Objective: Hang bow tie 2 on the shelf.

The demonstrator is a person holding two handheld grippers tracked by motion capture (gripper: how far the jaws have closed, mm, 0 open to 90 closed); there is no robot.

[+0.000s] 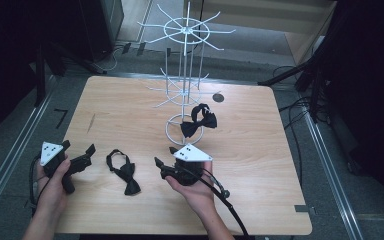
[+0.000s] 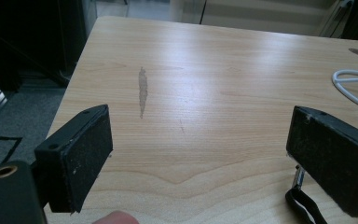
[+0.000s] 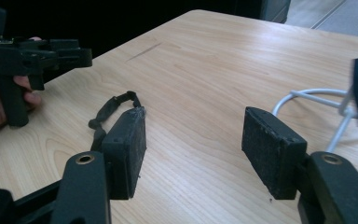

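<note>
A black bow tie (image 1: pixel 125 173) with its strap lies flat on the wooden table (image 1: pixel 260 150), between my two grippers. A second black bow tie (image 1: pixel 198 120) rests on the base ring of a white wire rack (image 1: pixel 185 35). My left gripper (image 1: pixel 78 148) is held low at the table's left, jaws wide open with nothing between them (image 2: pixel 200 126). My right gripper (image 1: pixel 165 156) points left towards the loose bow tie, open and holding nothing (image 3: pixel 193 126). In the right gripper view the bow tie's strap (image 3: pixel 113 108) shows just beyond the left jaw.
The rack's white base ring (image 3: pixel 307 95) lies close on the right of my right gripper. A dark streak (image 2: pixel 142 91) marks the tabletop ahead of the left gripper. A round cable hole (image 1: pixel 218 97) sits near the far edge. Dark stands surround the table.
</note>
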